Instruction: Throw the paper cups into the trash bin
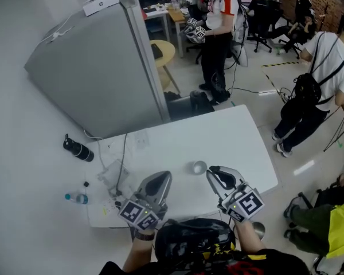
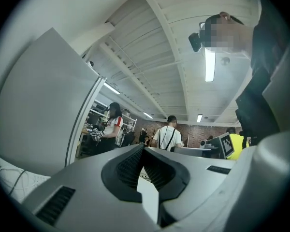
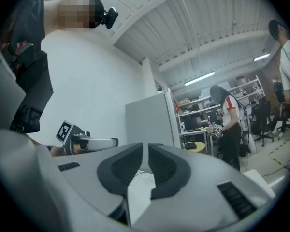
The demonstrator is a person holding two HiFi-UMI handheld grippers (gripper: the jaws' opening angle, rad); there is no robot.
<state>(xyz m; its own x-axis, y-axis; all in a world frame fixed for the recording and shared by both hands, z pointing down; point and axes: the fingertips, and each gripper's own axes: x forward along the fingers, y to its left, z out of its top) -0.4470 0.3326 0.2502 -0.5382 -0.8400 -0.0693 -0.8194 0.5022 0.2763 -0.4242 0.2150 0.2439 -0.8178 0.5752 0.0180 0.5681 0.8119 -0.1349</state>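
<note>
A small paper cup (image 1: 199, 167) stands upright on the white table (image 1: 241, 142), near its front edge. My right gripper (image 1: 213, 171) is just to the right of the cup, its jaws together with nothing between them; in the right gripper view (image 3: 148, 147) the pads almost touch and point at the room. My left gripper (image 1: 161, 177) hovers left of the cup, a short way off. It is shut and empty, as its own view (image 2: 143, 149) shows. No cup appears in either gripper view. The left gripper (image 3: 84, 140) also shows from the side in the right gripper view.
A grey partition panel (image 1: 103, 67) stands behind the table's left side. Cables and papers (image 1: 116, 173) lie on the table's left end. A black bottle (image 1: 78, 149) and a water bottle (image 1: 76, 198) lie on the floor at left. People stand behind (image 1: 218, 33) and at right (image 1: 315, 90). A round metallic object (image 1: 258, 229) sits below the table's near right corner.
</note>
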